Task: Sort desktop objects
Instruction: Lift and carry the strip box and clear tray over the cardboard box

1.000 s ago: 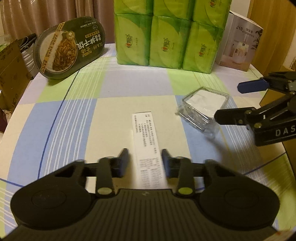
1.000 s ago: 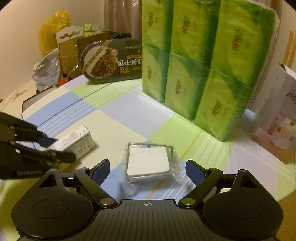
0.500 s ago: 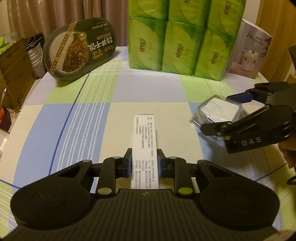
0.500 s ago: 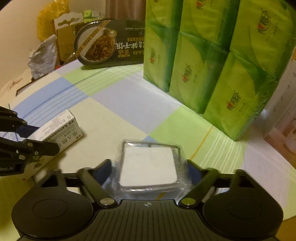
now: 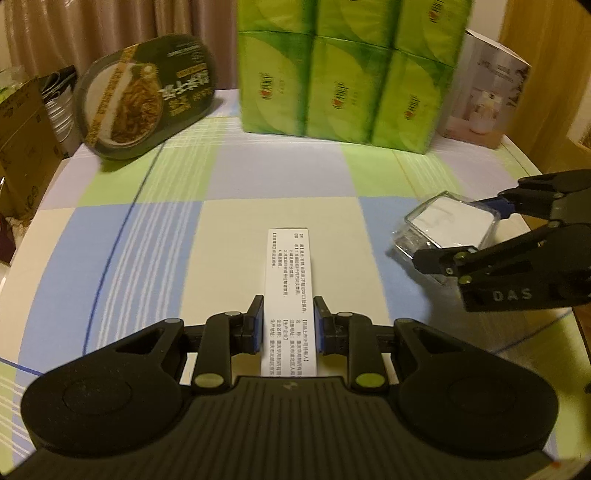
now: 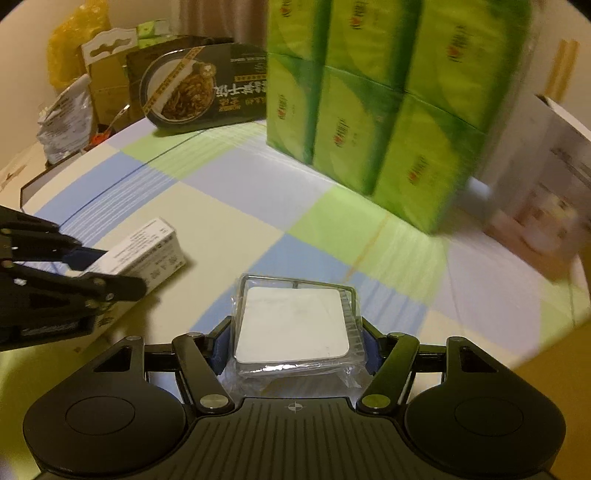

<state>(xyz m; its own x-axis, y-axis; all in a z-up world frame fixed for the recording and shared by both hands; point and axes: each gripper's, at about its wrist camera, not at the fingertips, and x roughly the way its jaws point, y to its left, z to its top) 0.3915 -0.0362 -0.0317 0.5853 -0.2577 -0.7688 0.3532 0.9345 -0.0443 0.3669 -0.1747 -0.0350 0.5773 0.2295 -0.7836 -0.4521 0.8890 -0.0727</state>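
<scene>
A checked cloth covers the bench (image 5: 280,177); curtains (image 5: 110,33) hang behind. Left claw (image 5: 288,326) grips a white box (image 5: 287,280); right claw (image 6: 293,345), jaws just closing, clamps a clear case (image 6: 291,325).

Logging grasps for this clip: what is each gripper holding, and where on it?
Left gripper clamps the white carton across its long sides. Right gripper, just closing, grips the clear plastic case by its sides.
</scene>
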